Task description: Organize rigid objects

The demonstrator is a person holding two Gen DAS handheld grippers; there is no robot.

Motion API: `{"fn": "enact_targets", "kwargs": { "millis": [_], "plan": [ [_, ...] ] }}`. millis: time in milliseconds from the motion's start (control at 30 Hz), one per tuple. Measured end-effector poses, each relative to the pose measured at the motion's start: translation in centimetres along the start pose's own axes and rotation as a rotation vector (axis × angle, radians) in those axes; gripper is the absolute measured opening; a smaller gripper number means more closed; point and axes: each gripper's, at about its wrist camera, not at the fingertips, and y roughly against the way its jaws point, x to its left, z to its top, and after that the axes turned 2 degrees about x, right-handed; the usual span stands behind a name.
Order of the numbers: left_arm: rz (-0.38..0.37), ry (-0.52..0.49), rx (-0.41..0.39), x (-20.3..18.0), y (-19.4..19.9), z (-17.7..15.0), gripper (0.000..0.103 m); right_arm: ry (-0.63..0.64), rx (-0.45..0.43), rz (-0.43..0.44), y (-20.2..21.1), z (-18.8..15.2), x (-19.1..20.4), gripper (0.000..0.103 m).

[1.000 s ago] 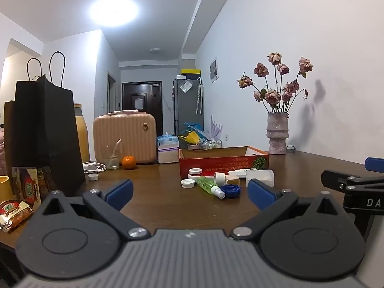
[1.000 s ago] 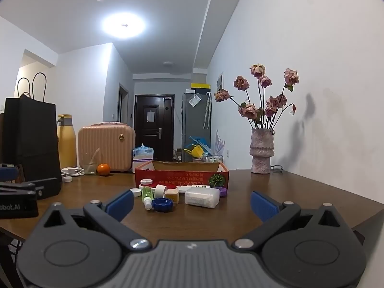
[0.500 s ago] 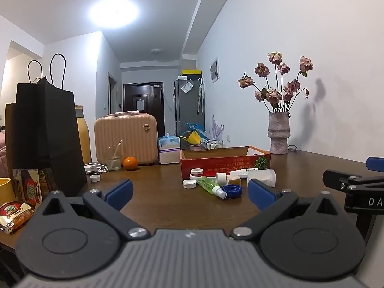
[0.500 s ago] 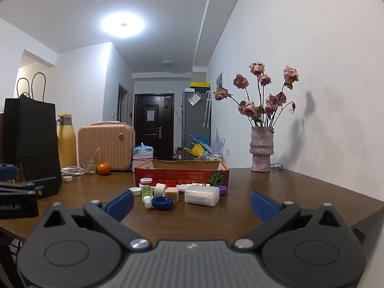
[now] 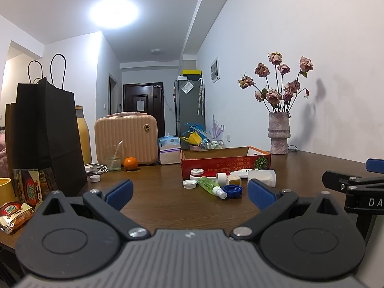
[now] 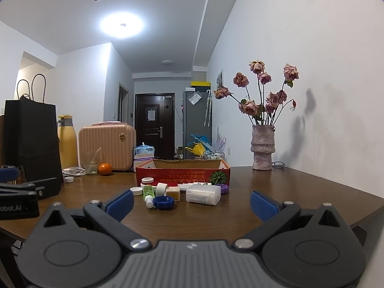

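A red cardboard box (image 5: 225,162) (image 6: 183,173) stands open on the brown table. In front of it lie several small items: a green spray bottle (image 5: 211,187) (image 6: 148,193), a blue cap (image 5: 232,191) (image 6: 163,202), white lids (image 5: 189,183) (image 6: 136,190), a roll of tape (image 6: 161,189) and a white plastic box (image 5: 262,177) (image 6: 203,194). My left gripper (image 5: 189,193) is open and empty, short of the items. My right gripper (image 6: 191,202) is open and empty, also short of them.
A black paper bag (image 5: 45,134) and snack packets (image 5: 14,216) stand at the left. A pink case (image 5: 126,139), a glass (image 5: 112,159), an orange (image 5: 130,163) and a cable sit at the back. A vase of dried roses (image 5: 279,134) stands at the back right.
Both grippers have shifted only slightly; the view of the items is almost the same. Nothing was taken hold of.
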Motion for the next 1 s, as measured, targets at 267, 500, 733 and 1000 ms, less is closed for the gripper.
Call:
{"fn": "enact_targets", "kwargs": {
  "millis": [267, 500, 733, 1000],
  "plan": [
    [0.001, 0.001, 0.000, 0.07, -0.04, -0.03, 0.103, 0.002, 0.001, 0.002, -0.06, 0.08, 0.06, 0.103],
    [0.001, 0.002, 0.000, 0.23, -0.06, -0.06, 0.103, 0.002, -0.001, 0.001, -0.02, 0.14, 0.06, 0.103],
    [0.001, 0.002, -0.001, 0.30, 0.02, -0.11, 0.103, -0.015, 0.004, 0.010, -0.09, 0.22, -0.15, 0.103],
    [0.001, 0.003, 0.001, 0.27, 0.01, -0.09, 0.103, -0.007, 0.004, 0.007, -0.17, 0.18, 0.02, 0.103]
  ]
}}
